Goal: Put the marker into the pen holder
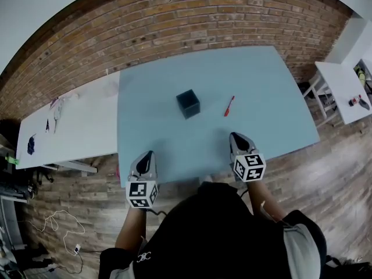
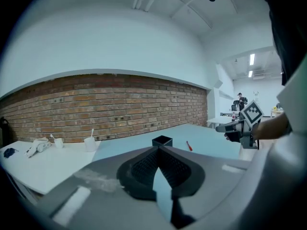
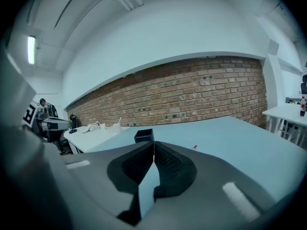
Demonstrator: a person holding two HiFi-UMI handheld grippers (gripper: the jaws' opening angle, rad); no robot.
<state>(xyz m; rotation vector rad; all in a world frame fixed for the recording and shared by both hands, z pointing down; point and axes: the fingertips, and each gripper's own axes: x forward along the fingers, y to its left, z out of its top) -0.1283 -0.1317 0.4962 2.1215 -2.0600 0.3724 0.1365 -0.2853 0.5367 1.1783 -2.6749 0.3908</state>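
Observation:
A red marker lies flat on the light blue table, right of a dark square pen holder that stands near the table's middle. My left gripper hovers at the near edge, left of the holder, shut with nothing in it. My right gripper is over the near edge, a short way in front of the marker, also shut and empty. In the left gripper view the pen holder and marker lie beyond the tips. The right gripper view shows the pen holder and marker past its tips.
A white table adjoins on the left with cups and small items. Another white table with a bottle stands at the right. A brick wall runs behind. Cables lie on the wooden floor.

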